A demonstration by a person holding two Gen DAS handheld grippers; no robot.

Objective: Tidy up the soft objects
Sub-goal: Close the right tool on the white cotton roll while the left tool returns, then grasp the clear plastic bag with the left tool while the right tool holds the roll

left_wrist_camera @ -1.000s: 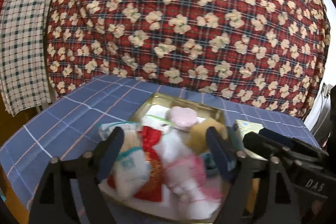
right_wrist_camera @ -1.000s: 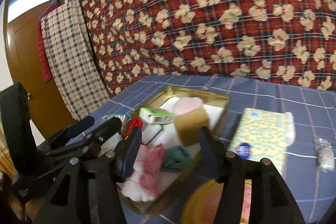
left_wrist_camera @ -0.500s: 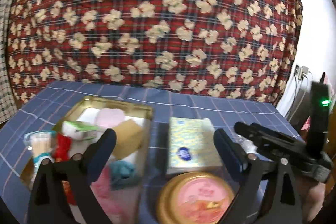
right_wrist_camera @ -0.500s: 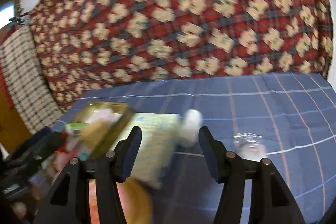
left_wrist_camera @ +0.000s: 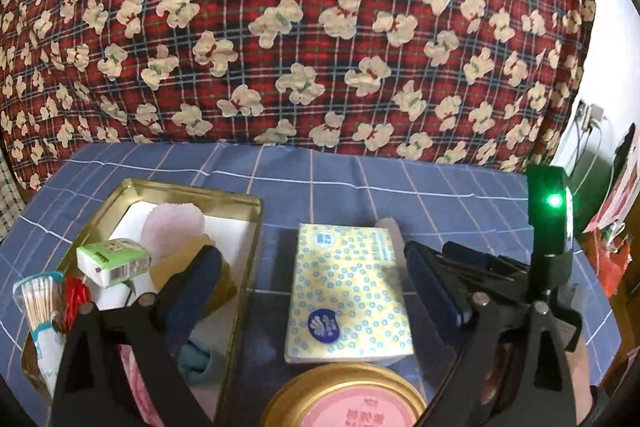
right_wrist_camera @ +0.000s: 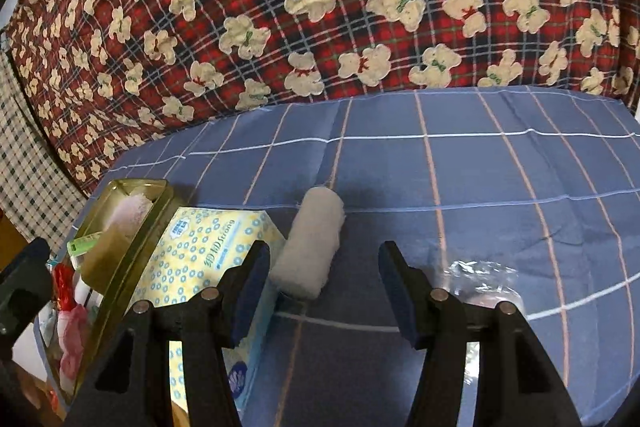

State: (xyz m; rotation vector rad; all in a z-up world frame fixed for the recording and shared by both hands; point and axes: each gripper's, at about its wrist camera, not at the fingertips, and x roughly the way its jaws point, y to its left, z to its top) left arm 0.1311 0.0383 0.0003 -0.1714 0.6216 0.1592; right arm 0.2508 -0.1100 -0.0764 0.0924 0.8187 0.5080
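Observation:
A gold tin on the blue checked cloth holds several soft items: a pink pad, a yellow sponge, a green-white pack, cotton swabs. It also shows in the right wrist view. A yellow tissue pack lies right of it. My left gripper is open and empty, with the tissue pack between its fingers. My right gripper is open and empty, just before a white rolled cloth. A clear plastic packet lies right of it.
A round gold lid with a pink label sits at the near edge. A red plaid bear-print blanket rises behind the table. A checked cloth hangs at the left. The right gripper's body shows at the left view's right.
Both grippers have swung right, away from the tin. The left now faces the tissue pack; the right now faces the white roll and the plastic packet.

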